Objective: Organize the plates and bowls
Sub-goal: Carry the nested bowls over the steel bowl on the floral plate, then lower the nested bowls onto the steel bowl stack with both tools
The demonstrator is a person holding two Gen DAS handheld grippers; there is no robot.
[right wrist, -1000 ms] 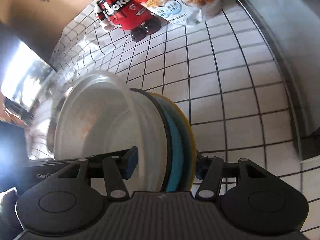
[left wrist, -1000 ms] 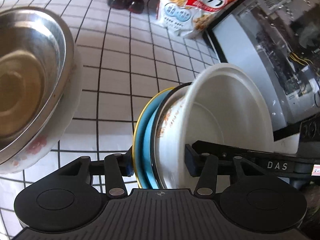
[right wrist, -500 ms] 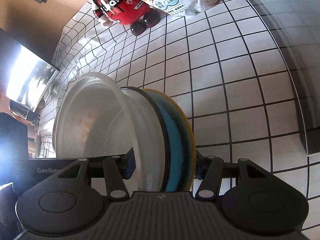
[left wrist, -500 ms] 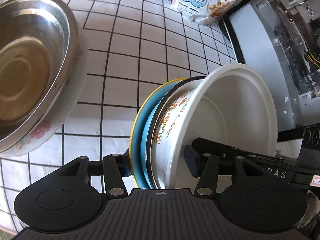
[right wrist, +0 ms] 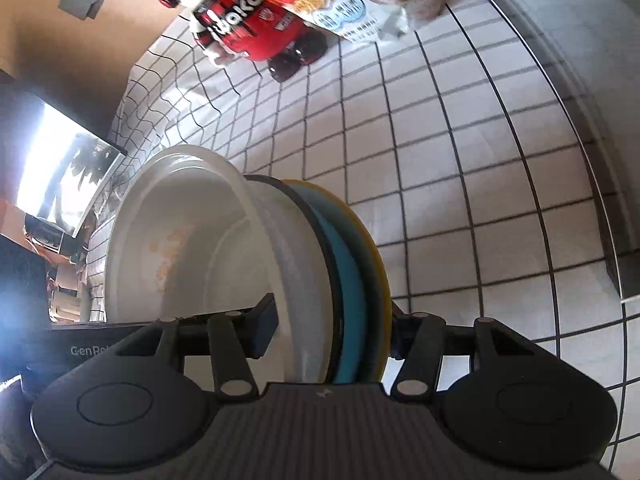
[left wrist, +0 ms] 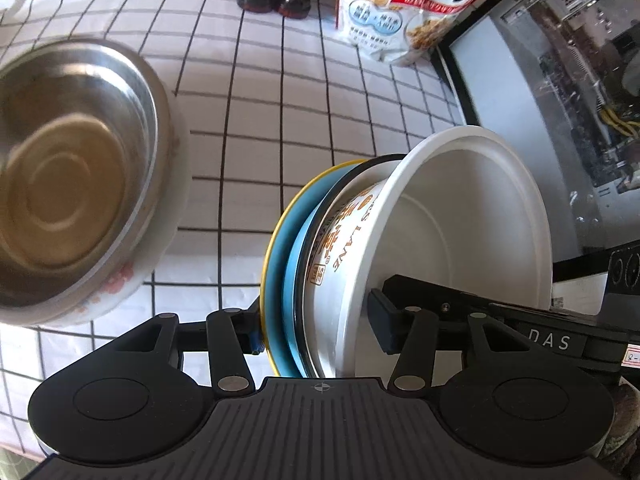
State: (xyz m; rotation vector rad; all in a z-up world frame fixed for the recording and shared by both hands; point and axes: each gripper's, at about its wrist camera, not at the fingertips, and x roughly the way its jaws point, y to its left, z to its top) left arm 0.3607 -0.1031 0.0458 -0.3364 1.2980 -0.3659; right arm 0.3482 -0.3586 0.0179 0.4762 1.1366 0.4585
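1. Since the earlier frames the left-wrist view has swung a little: the red toy's black feet and the cereal bag are back at the top edge after slipping almost out of sight half a second ago, while the stack sits between the fingers exactly as it did.
2. The left tool (left wrist: 316, 330) is clamped on a stack held on edge: 1 finger presses the back of the yellow-rimmed plate (left wrist: 276, 248), the other sits inside the white paper bowl (left wrist: 460, 220).
3. Between those 2 pieces lies a blue plate (left wrist: 294, 264) and a dark-rimmed white dish (left wrist: 320, 220); the paper bowl carries orange print on its outer wall.
4. The right tool (right wrist: 332, 330) grips the same stack from the opposite side, its left finger inside the paper bowl (right wrist: 192, 240) and its right finger against the yellow-rimmed plate (right wrist: 378, 260), the blue plate (right wrist: 350, 280) showing between them.
5. The stack hangs above the white gridded tabletop (left wrist: 280, 120), not resting on it.
6. To the left, apart from the stack, a stainless steel bowl (left wrist: 76, 168) sits nested in a white floral bowl (left wrist: 132, 276) on the tabletop.
7. At the far end stand a red toy (right wrist: 248, 36) and a cereal bag (left wrist: 404, 8), side by side.
8. A dark-framed glass panel (left wrist: 540, 100) borders the tabletop on the right of the left-wrist view.
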